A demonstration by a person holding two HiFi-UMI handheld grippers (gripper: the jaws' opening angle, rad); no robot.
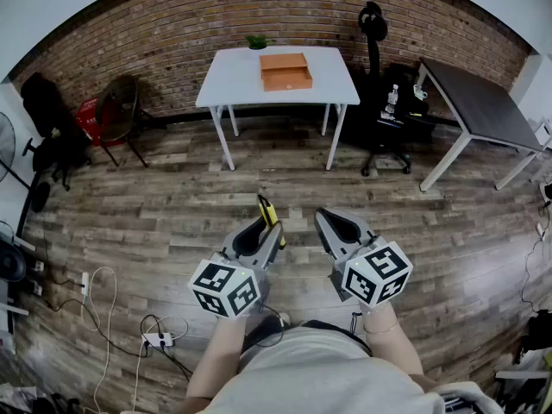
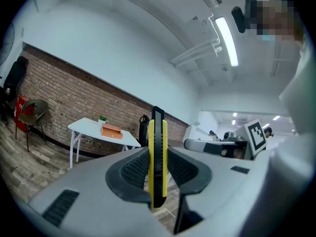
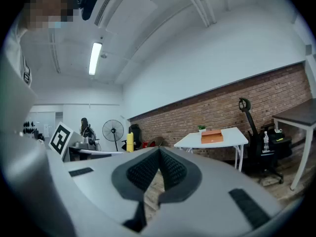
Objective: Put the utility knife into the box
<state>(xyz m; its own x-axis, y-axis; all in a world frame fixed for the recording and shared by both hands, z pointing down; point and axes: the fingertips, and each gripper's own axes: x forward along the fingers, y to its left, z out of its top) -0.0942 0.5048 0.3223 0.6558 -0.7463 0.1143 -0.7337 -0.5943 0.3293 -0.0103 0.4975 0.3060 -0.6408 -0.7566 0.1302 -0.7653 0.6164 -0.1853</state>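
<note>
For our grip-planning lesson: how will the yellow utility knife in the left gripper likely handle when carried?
The utility knife looks like a slim, rigid bar: probably stiff and light. Pinched by the left gripper with one end projecting, it might pivot if bumped.

Box [image 1: 285, 71] on table [image 1: 228, 83], plant [image 1: 256, 41] behind

An office-like workroom: a brick wall [image 1: 172, 33], plank floor [image 1: 259, 179], a white table [image 1: 231, 80], a dark desk [image 1: 483, 102], an office chair [image 1: 373, 26], a standing fan [image 3: 113, 131], strip lights [image 3: 95, 58] overhead, and loose cables [image 1: 102, 291].
</note>
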